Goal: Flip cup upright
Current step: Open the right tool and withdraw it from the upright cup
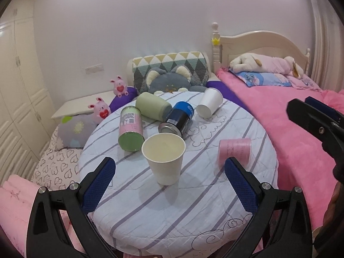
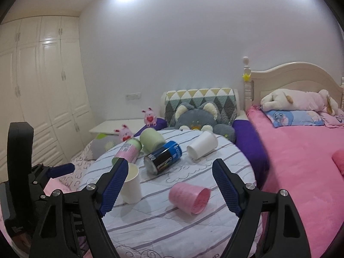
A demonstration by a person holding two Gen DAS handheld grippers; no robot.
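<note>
A white paper cup (image 1: 164, 158) stands upright on the round striped table (image 1: 172, 210), just ahead of my open, empty left gripper (image 1: 169, 167); it also shows in the right wrist view (image 2: 131, 183). A pink cup (image 1: 234, 151) lies on its side to the right; in the right wrist view the pink cup (image 2: 190, 196) lies between the fingers of my open, empty right gripper (image 2: 169, 172). Another white paper cup (image 1: 209, 102) lies on its side at the far edge, also in the right wrist view (image 2: 202, 145).
A blue-black can (image 1: 178, 119), a pink-green can (image 1: 131, 129) and a green cup (image 1: 152, 106) lie on their sides at the back. A pink bed (image 1: 290, 118) is to the right, plush toys (image 1: 167, 80) and pillows behind, a wardrobe (image 2: 43, 86) to the left.
</note>
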